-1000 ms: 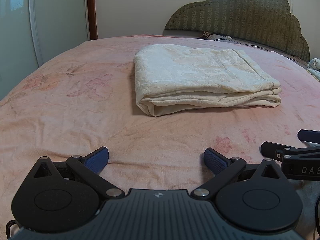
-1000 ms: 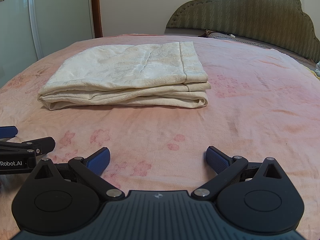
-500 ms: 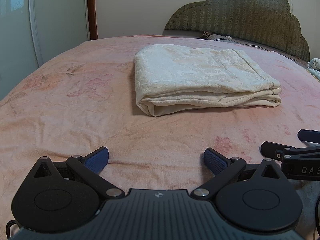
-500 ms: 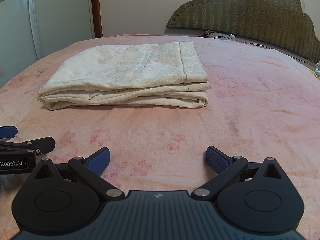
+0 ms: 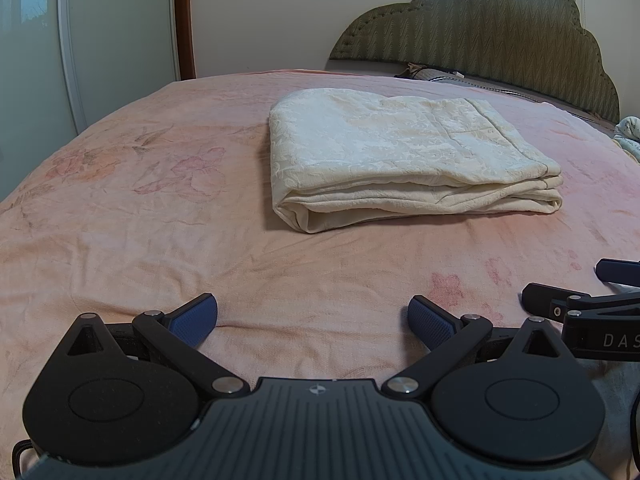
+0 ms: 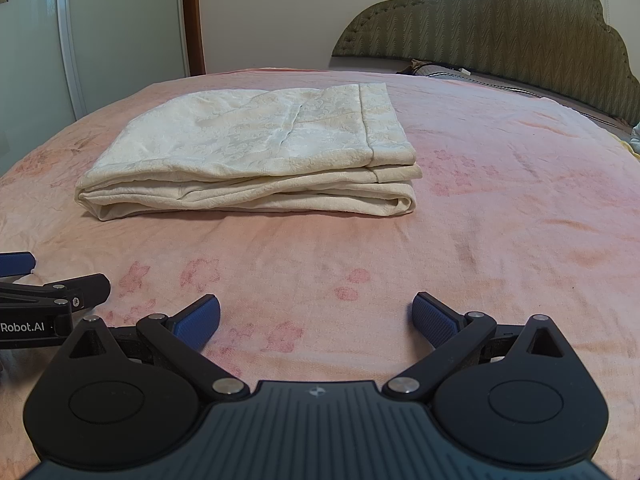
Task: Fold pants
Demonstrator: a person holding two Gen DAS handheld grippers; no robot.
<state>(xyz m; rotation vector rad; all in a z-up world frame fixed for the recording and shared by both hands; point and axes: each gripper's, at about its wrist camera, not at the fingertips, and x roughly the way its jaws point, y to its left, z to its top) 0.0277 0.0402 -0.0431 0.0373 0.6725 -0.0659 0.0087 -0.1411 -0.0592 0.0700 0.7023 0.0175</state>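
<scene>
Squarely on the pink, floral-printed bedspread point(image 5: 120, 208) lies the pair of cream-white pants point(image 5: 400, 156), folded into a flat rectangular stack of several layers. Its cloth carries a raised, damask-like woven pattern, and the layered edges along the near side look soft and rounded. Seen from the left wrist camera, the long axis of the stack runs left to right across the bed, with a rounded fold at the left end and the stacked ends at the right. From the right wrist camera a stitched hem band crosses the top layer near its right end point(image 6: 256, 152).

Nearer the cameras, the left gripper point(image 5: 313, 318) rests low over the bedspread, its 2 fingers, black linkages tipped with blue textured pads point(image 5: 196, 316), spread wide apart with nothing between them. Likewise the right gripper point(image 6: 316, 318) has its jaws fully parted and grips nothing. Both sit well short of the pants, side by side. Each shows up at the edge of the other's view: white letters "DAS" can be read on the black body at the right of the left view, and "Robot.AI" on the one at the left of the right view.

Behind the bed stands an olive-green padded headboard point(image 5: 500, 40) with a scalloped outline and a chevron-stitched surface. Pale wardrobe doors point(image 6: 100, 40) with small flower decals stand at the left.
</scene>
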